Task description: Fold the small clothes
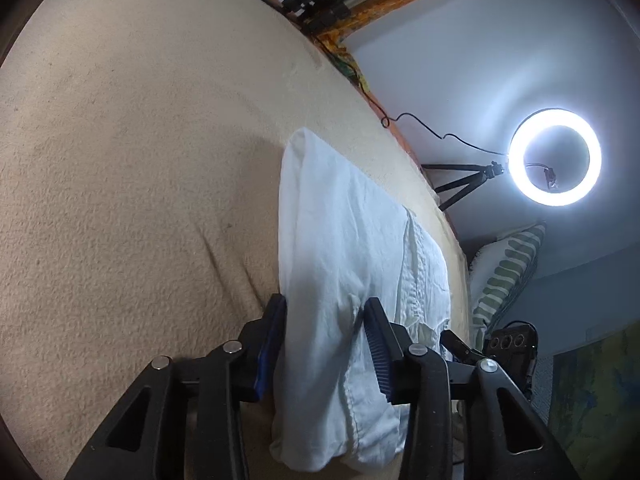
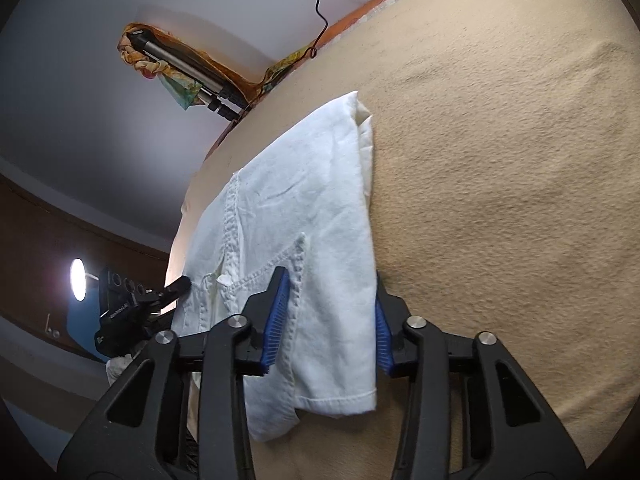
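Note:
A small white garment (image 1: 344, 248) lies folded lengthwise on a beige blanket (image 1: 140, 160). In the left wrist view my left gripper (image 1: 326, 312) straddles its near end, blue pads either side of the cloth, jaws apart. In the right wrist view the same garment (image 2: 304, 208) shows seams and a pocket edge. My right gripper (image 2: 330, 292) straddles its other near end, jaws also apart. The left gripper's tip (image 2: 176, 286) shows at the garment's left edge in the right wrist view.
A lit ring light (image 1: 556, 156) on a small tripod stands past the blanket's edge. A striped cushion (image 1: 504, 272) lies beside it. Tripod legs wrapped in orange cloth (image 2: 180, 64) lean on the wall. A black cable (image 2: 320, 8) runs along the edge.

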`<state>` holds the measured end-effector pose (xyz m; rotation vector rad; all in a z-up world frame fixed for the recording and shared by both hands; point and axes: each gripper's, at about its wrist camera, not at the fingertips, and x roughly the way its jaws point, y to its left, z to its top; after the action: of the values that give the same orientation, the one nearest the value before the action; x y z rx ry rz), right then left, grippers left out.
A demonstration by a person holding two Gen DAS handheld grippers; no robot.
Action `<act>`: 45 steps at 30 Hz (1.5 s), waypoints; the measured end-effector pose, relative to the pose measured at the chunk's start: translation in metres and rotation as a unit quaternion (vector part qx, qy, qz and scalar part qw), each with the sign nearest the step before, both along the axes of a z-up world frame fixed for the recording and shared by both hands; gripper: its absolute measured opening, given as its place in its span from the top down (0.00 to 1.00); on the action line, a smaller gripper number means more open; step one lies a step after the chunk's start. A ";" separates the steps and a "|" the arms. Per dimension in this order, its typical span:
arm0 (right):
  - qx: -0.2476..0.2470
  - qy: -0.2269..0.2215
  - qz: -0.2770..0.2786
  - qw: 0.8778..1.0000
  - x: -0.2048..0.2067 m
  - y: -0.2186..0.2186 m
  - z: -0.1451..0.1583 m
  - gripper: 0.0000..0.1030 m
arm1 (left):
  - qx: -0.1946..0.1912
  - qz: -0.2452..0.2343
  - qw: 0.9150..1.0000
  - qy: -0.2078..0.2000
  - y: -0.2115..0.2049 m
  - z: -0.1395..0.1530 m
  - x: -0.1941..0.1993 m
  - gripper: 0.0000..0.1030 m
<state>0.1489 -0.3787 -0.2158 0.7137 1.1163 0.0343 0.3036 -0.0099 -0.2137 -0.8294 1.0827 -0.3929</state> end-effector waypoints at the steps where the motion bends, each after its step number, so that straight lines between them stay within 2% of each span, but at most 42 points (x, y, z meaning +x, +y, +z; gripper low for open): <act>1: -0.006 0.001 0.003 1.000 0.001 0.003 0.001 0.66 | 0.009 -0.004 1.000 -0.003 -0.003 0.001 0.001 0.70; 2: -0.018 0.002 0.009 1.000 0.003 0.007 0.003 0.69 | 0.022 -0.004 1.000 -0.008 -0.004 0.002 0.001 0.71; 4: -0.039 0.001 0.022 0.999 0.005 0.015 0.009 0.74 | 0.039 -0.009 0.999 -0.021 -0.009 0.006 -0.001 0.80; 7: -0.071 0.000 0.037 0.997 0.006 0.024 0.018 0.81 | 0.074 -0.019 0.996 -0.051 -0.018 0.019 -0.006 0.86; 14: -0.153 -0.014 0.074 0.985 0.007 0.046 0.047 0.86 | 0.107 -0.046 0.987 -0.111 -0.042 0.055 -0.014 0.88; 19: -0.195 -0.038 0.076 0.977 0.005 0.041 0.076 0.87 | 0.118 -0.072 0.981 -0.134 -0.072 0.070 -0.008 0.89; 26: -0.221 -0.058 0.041 0.973 0.001 -0.010 0.104 0.87 | 0.090 -0.088 0.983 -0.137 -0.124 0.072 0.024 0.89; 37: -0.306 -0.061 -0.002 0.950 0.007 -0.111 0.155 0.87 | 0.080 -0.140 0.972 -0.173 -0.257 0.082 0.097 0.88; 42: -0.323 -0.061 -0.031 0.944 0.014 -0.162 0.162 0.88 | 0.076 -0.150 0.969 -0.180 -0.309 0.076 0.128 0.89; 45: -0.345 -0.056 -0.035 0.936 0.021 -0.186 0.161 0.88 | 0.077 -0.153 0.969 -0.178 -0.338 0.071 0.146 0.89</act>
<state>0.1696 -0.5650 -0.0543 0.1166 0.9049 -0.3603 0.4494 -0.3482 -0.1432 -0.4300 0.8910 -0.6815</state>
